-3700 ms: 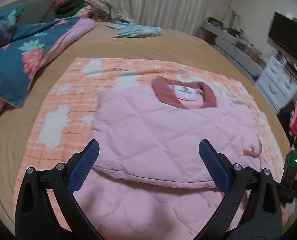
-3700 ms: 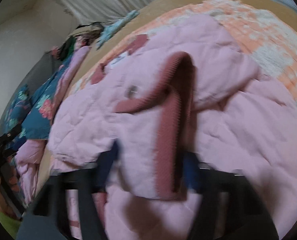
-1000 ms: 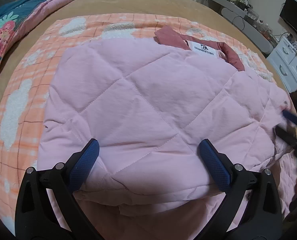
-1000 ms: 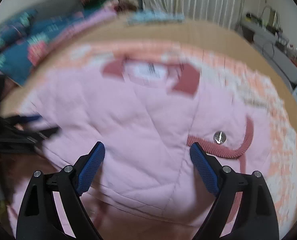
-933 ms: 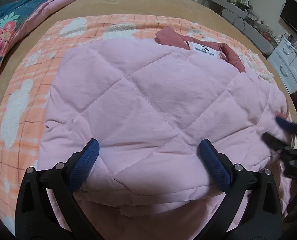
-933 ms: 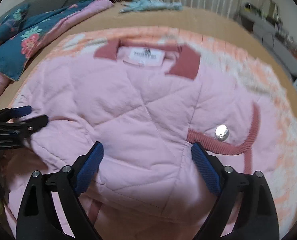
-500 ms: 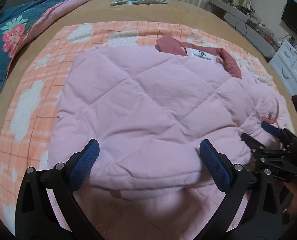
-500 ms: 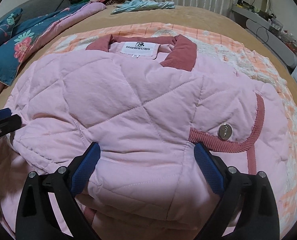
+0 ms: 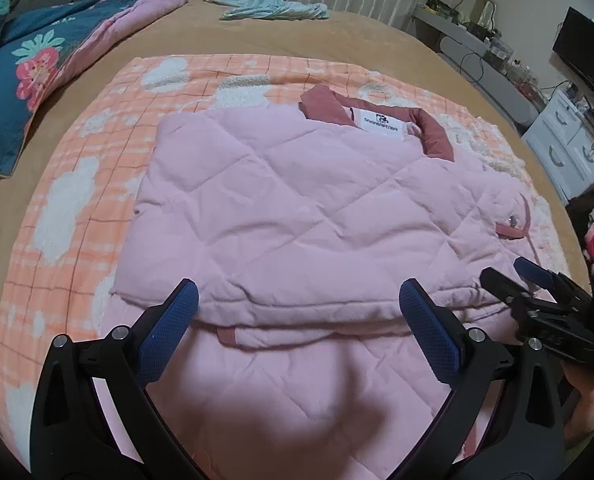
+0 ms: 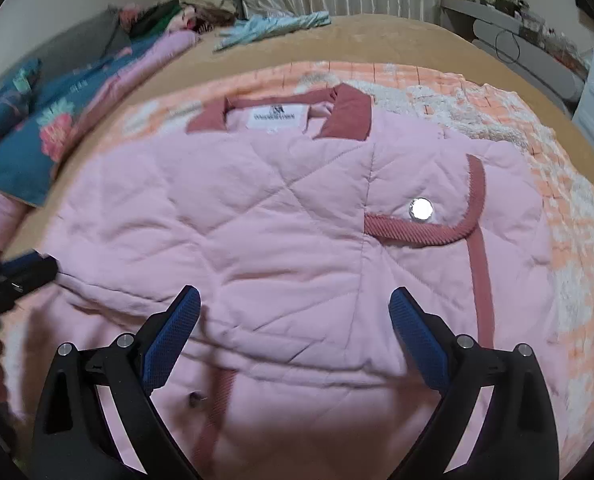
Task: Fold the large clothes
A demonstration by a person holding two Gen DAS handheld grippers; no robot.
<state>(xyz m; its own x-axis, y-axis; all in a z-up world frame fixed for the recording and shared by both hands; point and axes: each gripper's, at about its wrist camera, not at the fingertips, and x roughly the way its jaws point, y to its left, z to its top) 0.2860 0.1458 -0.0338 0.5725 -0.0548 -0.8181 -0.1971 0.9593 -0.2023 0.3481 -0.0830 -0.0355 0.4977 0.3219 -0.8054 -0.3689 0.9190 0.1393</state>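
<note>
The pink quilted jacket (image 9: 297, 216) lies partly folded on the orange checked blanket (image 9: 77, 184) on the bed. It looks soft, puffy and light; the doubled lower edge seems the best hold. Both the left gripper (image 9: 297, 328) and the right gripper (image 10: 293, 328) hover above it, tilted down, jaws wide and empty.

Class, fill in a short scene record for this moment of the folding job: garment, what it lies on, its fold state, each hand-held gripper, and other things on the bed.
Garment: pink quilted jacket with dark pink collar and silver snap button
Lies on: orange checked blanket over tan bedspread
Fold state: upper part folded over, layered edge toward the cameras
Left hand-held gripper: open, above the folded edge, holding nothing
Right hand-held gripper: open, jaws just widened, nothing between them
Also on bed: floral quilt, light blue garment
</note>
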